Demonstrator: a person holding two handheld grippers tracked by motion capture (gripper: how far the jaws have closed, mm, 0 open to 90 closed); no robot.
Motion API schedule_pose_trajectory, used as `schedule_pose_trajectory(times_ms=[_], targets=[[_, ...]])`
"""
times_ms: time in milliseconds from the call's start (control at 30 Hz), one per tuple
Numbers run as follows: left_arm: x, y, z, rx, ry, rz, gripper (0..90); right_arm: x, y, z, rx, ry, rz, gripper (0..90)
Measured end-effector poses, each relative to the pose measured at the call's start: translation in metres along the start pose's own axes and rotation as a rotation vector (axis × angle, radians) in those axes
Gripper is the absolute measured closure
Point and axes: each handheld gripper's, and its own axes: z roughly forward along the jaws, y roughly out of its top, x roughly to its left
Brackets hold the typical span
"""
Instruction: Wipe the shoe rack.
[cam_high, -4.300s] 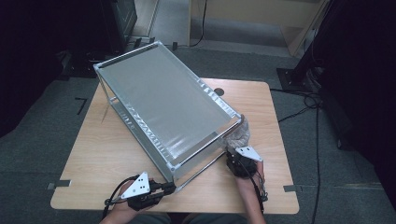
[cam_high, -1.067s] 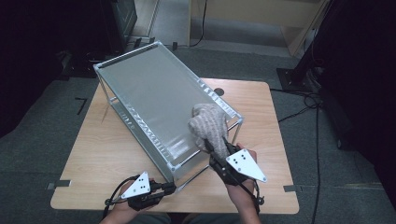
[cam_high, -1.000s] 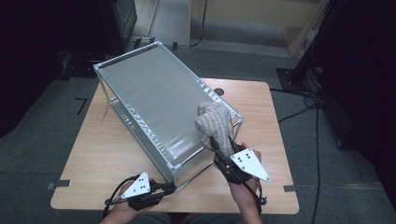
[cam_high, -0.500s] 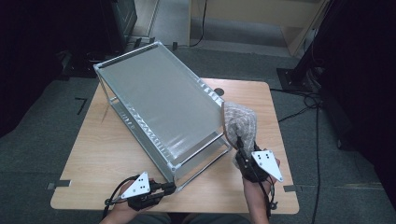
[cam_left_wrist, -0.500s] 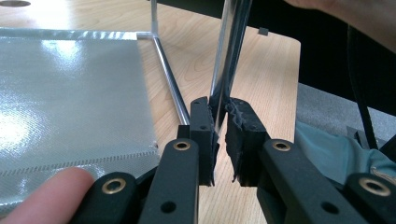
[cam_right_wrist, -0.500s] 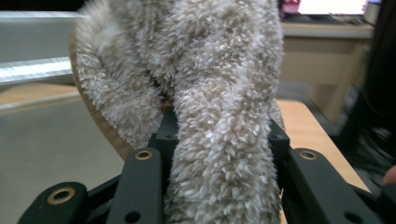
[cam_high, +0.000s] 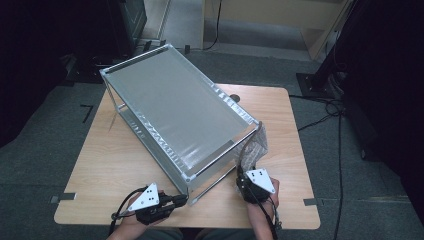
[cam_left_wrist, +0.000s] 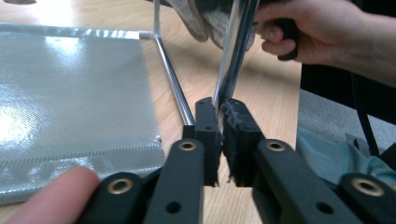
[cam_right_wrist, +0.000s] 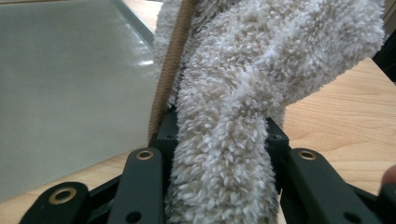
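Observation:
A chrome-framed rack with silvery fabric shelves stands slanted across the wooden table. My left gripper lies low at the rack's near corner, shut on its chrome corner post, which runs up between the pads. My right gripper is shut on a fluffy beige cloth beside the rack's near right corner. In the right gripper view the cloth bulges between the jaws and hides their tips. The lower shelf lies to the left of the post.
The person's other hand holds its gripper just behind the post. Bare tabletop lies left and right of the rack. Cables trail on the grey floor to the right, and dark furniture stands around the table.
The right hand has carried the cloth off the rack's top, down and to the right, to table level beside the near right corner. The left gripper has stayed on the post.

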Motion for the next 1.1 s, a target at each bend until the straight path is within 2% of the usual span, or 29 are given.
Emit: schedule_pose_trajectory(times_ms=[67, 133, 233, 300, 400, 467, 500, 567, 633, 733, 800, 867, 967, 1033, 1100], targets=[[-0.002, 0.001, 0.002, 0.006, 0.019, 0.007, 68.2, 0.000, 0.000, -0.001, -0.006, -0.014, -0.003, 62.8], [-0.003, 0.003, 0.005, 0.011, 0.036, 0.023, 60.0, -0.002, 0.004, -0.006, -0.042, -0.022, 0.011, 63.0], [-0.006, 0.008, 0.014, 0.003, 0.041, 0.029, 54.2, -0.009, 0.016, -0.016, -0.116, -0.025, 0.045, 63.2], [-0.008, 0.010, 0.020, 0.010, 0.065, 0.036, 53.0, -0.013, 0.024, -0.022, -0.157, -0.037, 0.062, 63.3], [-0.010, 0.014, 0.027, 0.004, 0.079, 0.037, 56.6, -0.022, 0.034, -0.029, -0.202, -0.051, 0.096, 63.4], [-0.010, 0.016, 0.027, -0.007, 0.081, 0.047, 70.4, -0.029, 0.038, -0.032, -0.225, -0.068, 0.112, 63.4], [-0.012, 0.016, 0.027, -0.004, 0.075, 0.057, 79.9, -0.036, 0.040, -0.036, -0.244, -0.093, 0.135, 63.4], [-0.014, 0.016, 0.026, 0.005, 0.091, 0.085, 80.5, -0.041, 0.042, -0.038, -0.256, -0.108, 0.145, 63.4], [-0.013, 0.016, 0.026, 0.001, 0.081, 0.077, 80.7, -0.053, 0.043, -0.042, -0.274, -0.137, 0.183, 63.5], [-0.013, 0.014, 0.025, -0.003, 0.074, 0.074, 80.7, -0.069, 0.045, -0.046, -0.269, -0.171, 0.239, 63.5], [-0.012, 0.014, 0.025, -0.004, 0.073, 0.069, 80.5, -0.077, 0.042, -0.045, -0.236, -0.175, 0.249, 63.4], [-0.012, 0.014, 0.025, -0.005, 0.073, 0.067, 80.4, -0.078, 0.034, -0.040, -0.197, -0.175, 0.248, 63.4], [-0.012, 0.015, 0.025, -0.008, 0.067, 0.062, 80.1, -0.067, 0.022, -0.031, -0.141, -0.149, 0.213, 63.4], [-0.011, 0.015, 0.026, -0.007, 0.066, 0.059, 79.9, -0.054, 0.016, -0.025, -0.107, -0.119, 0.184, 63.3], [-0.011, 0.015, 0.026, -0.012, 0.063, 0.053, 79.3, -0.039, 0.011, -0.020, -0.072, -0.091, 0.130, 63.2]])
